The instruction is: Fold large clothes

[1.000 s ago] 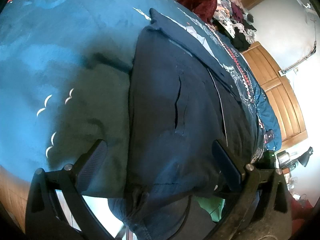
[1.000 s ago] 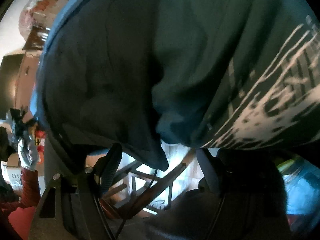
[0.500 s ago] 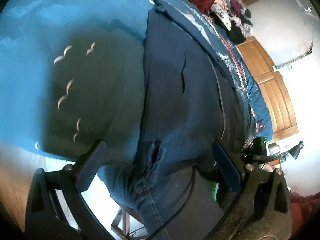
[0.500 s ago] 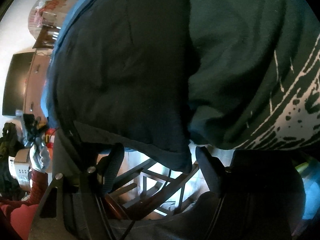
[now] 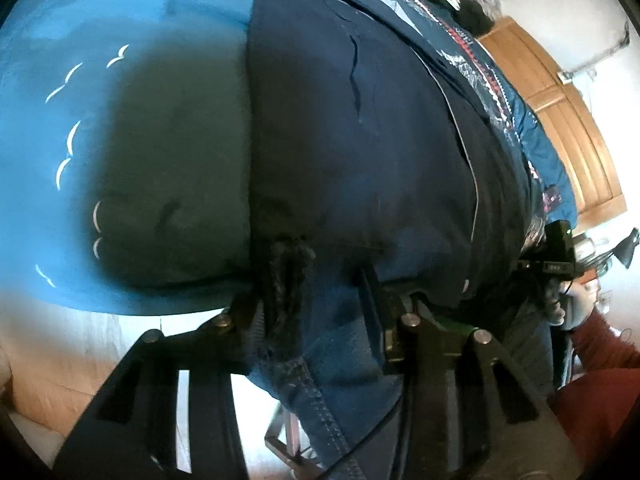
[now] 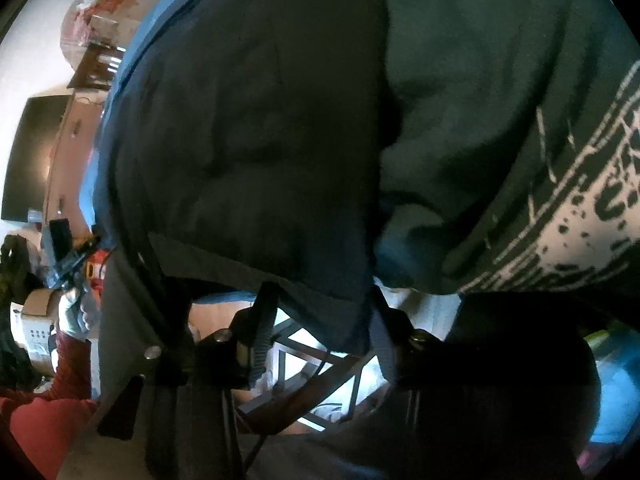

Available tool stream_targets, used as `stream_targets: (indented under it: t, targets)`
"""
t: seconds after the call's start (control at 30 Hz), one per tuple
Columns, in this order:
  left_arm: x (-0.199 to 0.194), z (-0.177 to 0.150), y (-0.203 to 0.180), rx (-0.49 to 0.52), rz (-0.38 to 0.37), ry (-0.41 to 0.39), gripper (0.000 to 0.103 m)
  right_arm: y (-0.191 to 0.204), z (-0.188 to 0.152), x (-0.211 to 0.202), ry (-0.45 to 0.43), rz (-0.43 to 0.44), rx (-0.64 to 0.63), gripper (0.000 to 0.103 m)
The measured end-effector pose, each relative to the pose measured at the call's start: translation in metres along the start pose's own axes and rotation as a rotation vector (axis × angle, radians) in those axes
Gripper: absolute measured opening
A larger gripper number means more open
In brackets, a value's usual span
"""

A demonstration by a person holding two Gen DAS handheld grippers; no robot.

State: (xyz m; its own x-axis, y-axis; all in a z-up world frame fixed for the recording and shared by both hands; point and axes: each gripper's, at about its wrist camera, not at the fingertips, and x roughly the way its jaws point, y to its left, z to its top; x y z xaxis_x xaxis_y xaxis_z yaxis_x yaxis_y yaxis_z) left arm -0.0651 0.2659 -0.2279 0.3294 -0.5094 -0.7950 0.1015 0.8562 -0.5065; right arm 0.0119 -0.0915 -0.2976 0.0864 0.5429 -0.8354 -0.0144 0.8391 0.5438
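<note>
Dark blue jeans [image 5: 360, 140] lie lengthwise on a teal bedspread [image 5: 120, 20], and their stitched denim end hangs over the bed's edge. My left gripper [image 5: 314, 304] is shut on that bunched end, which fills the space between its two fingers. In the right wrist view the same dark garment [image 6: 260, 140] drapes over the bed's edge. My right gripper [image 6: 320, 316] has its fingers closed in on the hanging lower edge. The cloth hides both grippers' fingertips.
A dark blanket with a white print [image 6: 580, 200] lies to the right of the jeans. Wooden wardrobe doors [image 5: 560, 92] stand beyond the bed. A metal chair frame [image 6: 320, 380] sits below the bed's edge. A gloved hand [image 6: 74, 312] in a red sleeve holds the other gripper.
Both grippers moved in toward the bed's edge. Their fingers went from wide open to closed on the jeans' hanging edge.
</note>
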Motion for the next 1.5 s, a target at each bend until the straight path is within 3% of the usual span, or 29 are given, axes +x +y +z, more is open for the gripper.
stream_targets:
  t: [0.27, 0.7, 0.73, 0.77, 0.8, 0.83, 1.0, 1.27, 1.37, 1.5]
  targets:
    - [0.002, -0.001, 0.0, -0.029, 0.01, 0.033, 0.051, 0.001, -0.001, 0.003, 0.007, 0.003, -0.008, 0.053]
    - [0.002, 0.002, -0.007, -0.025, 0.043, 0.004, 0.046, 0.006, -0.001, 0.005, 0.002, -0.017, -0.02, 0.052]
    - [0.003, 0.002, -0.008, -0.021, 0.047, 0.007, 0.044, 0.006, -0.001, 0.003, -0.006, -0.022, -0.021, 0.05]
    - [0.003, 0.002, -0.01, -0.015, 0.047, 0.01, 0.038, 0.007, -0.002, 0.002, -0.013, -0.031, -0.023, 0.039]
    - [0.001, 0.001, -0.011, -0.014, 0.034, 0.006, 0.019, 0.008, -0.004, 0.0, -0.015, -0.026, -0.025, 0.015]
    - [-0.004, 0.0, -0.012, -0.021, 0.016, -0.004, 0.009, 0.008, -0.005, -0.004, -0.025, -0.008, -0.023, 0.013]
    - [-0.048, 0.009, -0.024, -0.055, -0.129, -0.13, 0.009, 0.029, -0.016, -0.046, -0.143, 0.059, -0.054, 0.011]
    - [-0.09, 0.054, -0.033, -0.104, -0.345, -0.303, 0.009, 0.07, -0.006, -0.127, -0.336, 0.21, -0.104, 0.01]
    - [-0.103, 0.079, -0.03, -0.139, -0.417, -0.387, 0.009, 0.076, 0.008, -0.158, -0.4, 0.26, -0.1, 0.011]
    - [-0.11, 0.127, -0.044, -0.116, -0.44, -0.445, 0.009, 0.083, 0.052, -0.197, -0.469, 0.313, -0.105, 0.011]
